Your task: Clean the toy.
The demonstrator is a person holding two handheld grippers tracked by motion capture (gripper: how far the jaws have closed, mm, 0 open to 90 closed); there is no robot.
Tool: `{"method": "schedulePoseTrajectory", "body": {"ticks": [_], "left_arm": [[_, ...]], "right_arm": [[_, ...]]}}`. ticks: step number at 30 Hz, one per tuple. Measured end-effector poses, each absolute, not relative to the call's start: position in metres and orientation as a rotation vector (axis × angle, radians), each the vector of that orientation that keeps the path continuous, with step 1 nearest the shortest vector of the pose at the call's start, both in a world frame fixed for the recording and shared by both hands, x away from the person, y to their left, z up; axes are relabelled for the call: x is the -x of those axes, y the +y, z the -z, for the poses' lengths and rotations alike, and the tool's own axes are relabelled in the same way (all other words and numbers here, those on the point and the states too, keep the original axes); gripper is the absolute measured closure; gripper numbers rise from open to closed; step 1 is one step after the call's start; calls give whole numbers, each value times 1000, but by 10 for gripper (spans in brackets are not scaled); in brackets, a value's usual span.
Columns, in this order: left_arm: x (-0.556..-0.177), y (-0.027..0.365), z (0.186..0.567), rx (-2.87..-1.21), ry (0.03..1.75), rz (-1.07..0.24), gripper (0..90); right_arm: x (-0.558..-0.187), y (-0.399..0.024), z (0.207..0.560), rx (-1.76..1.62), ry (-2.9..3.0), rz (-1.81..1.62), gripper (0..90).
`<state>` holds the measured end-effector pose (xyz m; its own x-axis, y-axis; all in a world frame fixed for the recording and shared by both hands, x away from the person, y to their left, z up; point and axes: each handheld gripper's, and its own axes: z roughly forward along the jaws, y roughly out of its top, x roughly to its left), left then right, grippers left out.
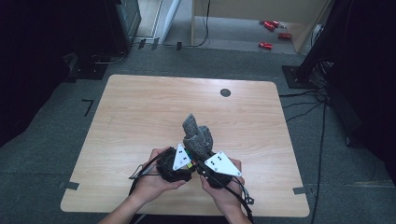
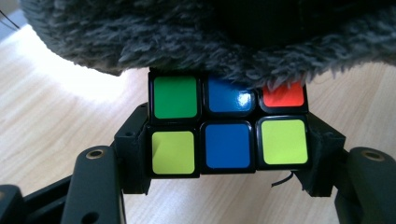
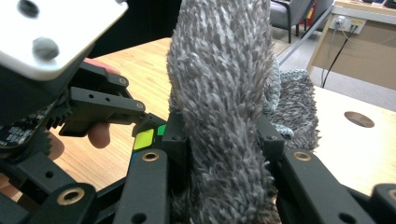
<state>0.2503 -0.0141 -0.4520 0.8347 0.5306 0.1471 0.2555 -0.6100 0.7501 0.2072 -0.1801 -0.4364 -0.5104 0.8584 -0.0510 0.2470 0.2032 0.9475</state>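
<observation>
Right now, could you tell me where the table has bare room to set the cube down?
The table is bare left of the grey fuzzy cloth, right of it toward the edge, and behind it up to the round hole. It is crowded at the near middle, where the left gripper holds the cube beside the right gripper.

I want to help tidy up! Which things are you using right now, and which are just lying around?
In use:
- puzzle cube, clamped in the left gripper
- fuzzy grey cloth, clamped in the right gripper, draped over the cube

Lying about:
- red things on the floor beyond the table
</observation>
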Motion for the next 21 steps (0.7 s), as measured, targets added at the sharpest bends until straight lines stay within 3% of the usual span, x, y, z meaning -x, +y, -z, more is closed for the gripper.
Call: {"method": "schedulePoseTrajectory", "body": {"ticks": [9,21], "left_arm": [[-256,-11,451,-2256,618,-382,353],[-254,-15,455,-2269,589,-384,353]], "right_arm": [[-205,-174,438,-903,1924,-1287,655],[-211,-178,443,-931,1925,-1226,645]]}}
